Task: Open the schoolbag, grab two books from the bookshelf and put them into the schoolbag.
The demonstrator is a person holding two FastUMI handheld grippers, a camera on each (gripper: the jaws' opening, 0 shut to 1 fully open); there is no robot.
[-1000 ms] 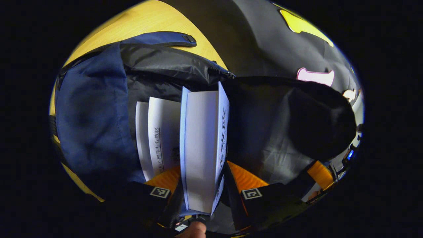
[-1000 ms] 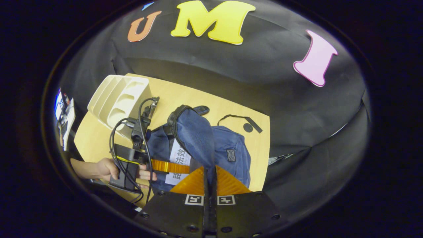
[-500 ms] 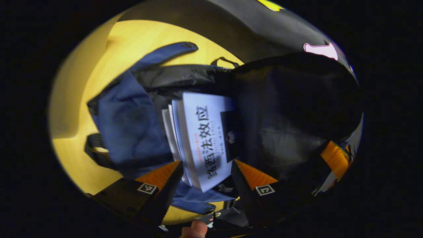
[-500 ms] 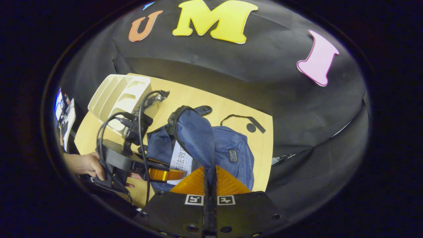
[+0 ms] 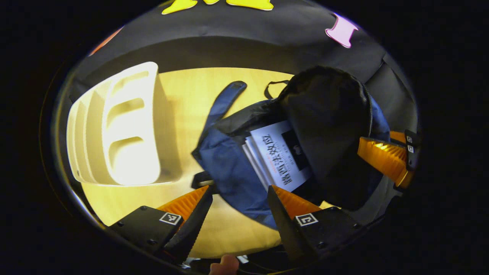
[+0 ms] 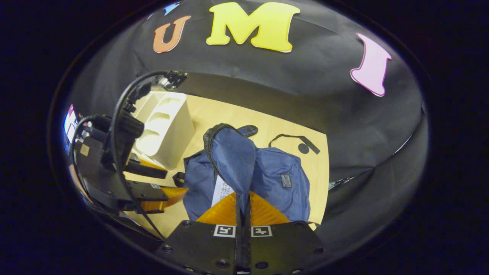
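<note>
The blue schoolbag point(image 5: 229, 172) lies open on the wooden table, and its dark-lined flap point(image 5: 324, 126) is lifted. Two white books point(image 5: 279, 152) lie stacked inside the opening. My left gripper point(image 5: 240, 189) hangs open above the bag's near edge with nothing between its fingers. My right gripper point(image 6: 242, 195) is shut on the edge of the raised flap point(image 6: 233, 164). In the left gripper view the right gripper point(image 5: 382, 156) shows at the right of the bag. In the right gripper view, a strip of book point(image 6: 221, 189) peeks out, and the left gripper point(image 6: 168, 193) is left of the schoolbag point(image 6: 282, 179).
A white slotted bookshelf point(image 5: 122, 130) stands on the table point(image 5: 183, 88) left of the bag, also seen as the bookshelf point(image 6: 168, 122) in the right gripper view. A bag strap point(image 6: 294, 139) trails on the wood behind the bag.
The left gripper let go of the second book, which now lies in the bag on the first, and drew back away from the opening. The right gripper kept the flap raised.
</note>
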